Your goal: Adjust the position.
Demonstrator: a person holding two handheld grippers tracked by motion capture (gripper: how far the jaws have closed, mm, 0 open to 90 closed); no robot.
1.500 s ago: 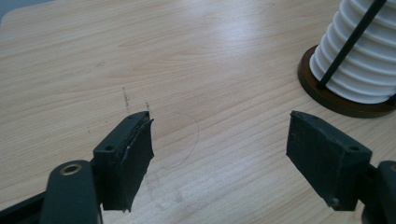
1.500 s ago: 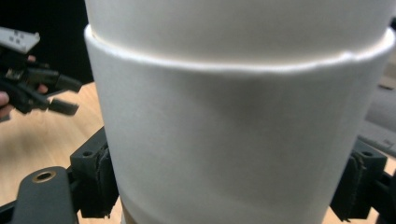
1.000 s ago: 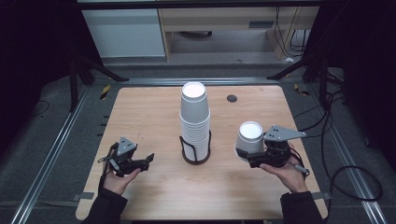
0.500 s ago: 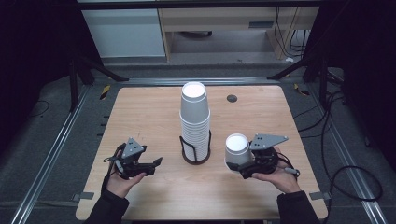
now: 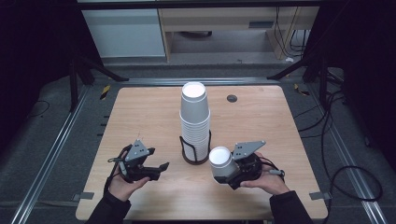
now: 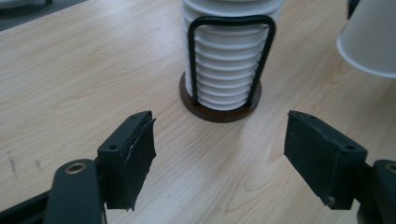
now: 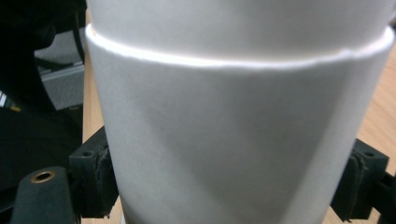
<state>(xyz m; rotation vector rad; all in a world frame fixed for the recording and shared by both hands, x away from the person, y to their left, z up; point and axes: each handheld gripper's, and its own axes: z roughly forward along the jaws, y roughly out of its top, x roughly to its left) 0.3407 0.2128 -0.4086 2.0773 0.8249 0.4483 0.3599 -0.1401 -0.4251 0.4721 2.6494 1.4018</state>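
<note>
A tall stack of white paper cups [image 5: 194, 121] stands upside down in a black wire holder [image 5: 184, 150] at the table's middle. Just right of the holder's base hangs a single white cup [image 5: 221, 161], base up and tilted. My right gripper [image 5: 229, 175] is shut on it, and its pads [image 7: 95, 179] press both sides of the cup wall [image 7: 233, 130]. Left of the holder, my left gripper [image 5: 160, 171] is open and empty. It points at the stack [image 6: 227, 70] and the holder's brown base [image 6: 219, 113], with bare wood between its jaws [image 6: 219, 158]. The held cup [image 6: 371, 37] shows at the upper right.
The wooden table [image 5: 140, 112] has a small dark round cap [image 5: 232, 98] near its far edge. Metal rails [image 5: 51, 154] run along both sides on the floor. A pale cabinet [image 5: 126, 32] stands behind the table.
My right gripper has carried the cup left and down, close to the holder's right side. The left gripper has shifted right toward the holder and risen slightly.
</note>
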